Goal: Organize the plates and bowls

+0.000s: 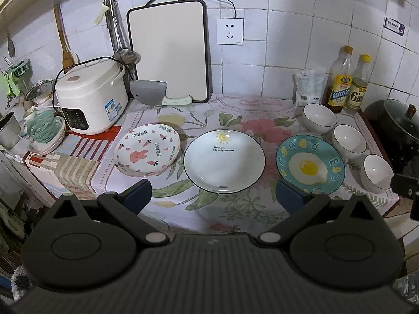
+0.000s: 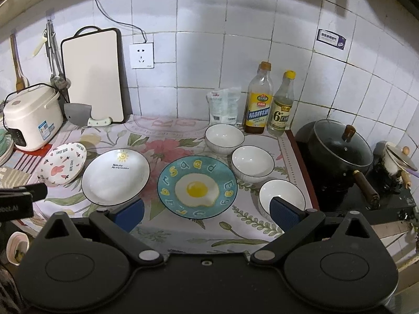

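The bench (image 1: 235, 209) carries three plates in a row. Landmark: the sun plate (image 1: 224, 161). The rabbit plate (image 1: 147, 149) lies left of it, the egg plate (image 1: 310, 164) right, with three bowls (image 2: 252, 164) beyond the egg plate. Nothing is stacked yet.

Left tool (image 1: 213, 196) and right tool (image 2: 207, 212): both spread, empty, hovering short of the plates. Grip a plate by its near rim, lift level, and avoid neighbouring rims.
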`<state>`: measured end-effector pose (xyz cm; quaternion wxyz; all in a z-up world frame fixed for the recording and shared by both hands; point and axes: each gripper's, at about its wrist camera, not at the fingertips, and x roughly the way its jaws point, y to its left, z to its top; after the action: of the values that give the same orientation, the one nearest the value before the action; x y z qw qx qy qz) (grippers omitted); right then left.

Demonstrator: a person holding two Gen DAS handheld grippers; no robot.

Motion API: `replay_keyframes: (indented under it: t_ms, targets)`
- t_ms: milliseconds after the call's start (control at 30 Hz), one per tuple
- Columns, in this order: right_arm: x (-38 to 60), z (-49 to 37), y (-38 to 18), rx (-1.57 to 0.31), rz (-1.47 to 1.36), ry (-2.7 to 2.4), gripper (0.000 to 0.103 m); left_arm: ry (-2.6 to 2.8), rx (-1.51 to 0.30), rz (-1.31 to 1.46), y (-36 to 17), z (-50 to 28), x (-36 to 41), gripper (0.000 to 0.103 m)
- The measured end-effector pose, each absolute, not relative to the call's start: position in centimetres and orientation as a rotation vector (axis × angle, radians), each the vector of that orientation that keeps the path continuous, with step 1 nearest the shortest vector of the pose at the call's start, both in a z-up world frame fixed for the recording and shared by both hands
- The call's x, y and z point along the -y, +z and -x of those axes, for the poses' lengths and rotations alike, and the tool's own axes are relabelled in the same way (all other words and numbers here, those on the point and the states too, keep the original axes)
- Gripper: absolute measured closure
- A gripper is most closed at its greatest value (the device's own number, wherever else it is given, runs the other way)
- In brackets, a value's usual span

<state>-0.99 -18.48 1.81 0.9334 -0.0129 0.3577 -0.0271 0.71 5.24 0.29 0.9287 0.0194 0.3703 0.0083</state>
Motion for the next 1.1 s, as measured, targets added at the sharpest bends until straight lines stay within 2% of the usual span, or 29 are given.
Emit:
replay_keyframes:
  t_ms: [600, 1100]
  targets:
    - [18.1, 1.1, 0.3, -0.709, 0.0, -0.013, 0.0, 0.017, -0.728, -0.057, -1.3, -0.4, -5.8, 0.0]
    - [19.0, 3.0, -3.3, -0.472, 0.05, -0.089, 0.0, -0.004, -0.662, -0.044, -3.4, 0.4, -5.9, 0.0]
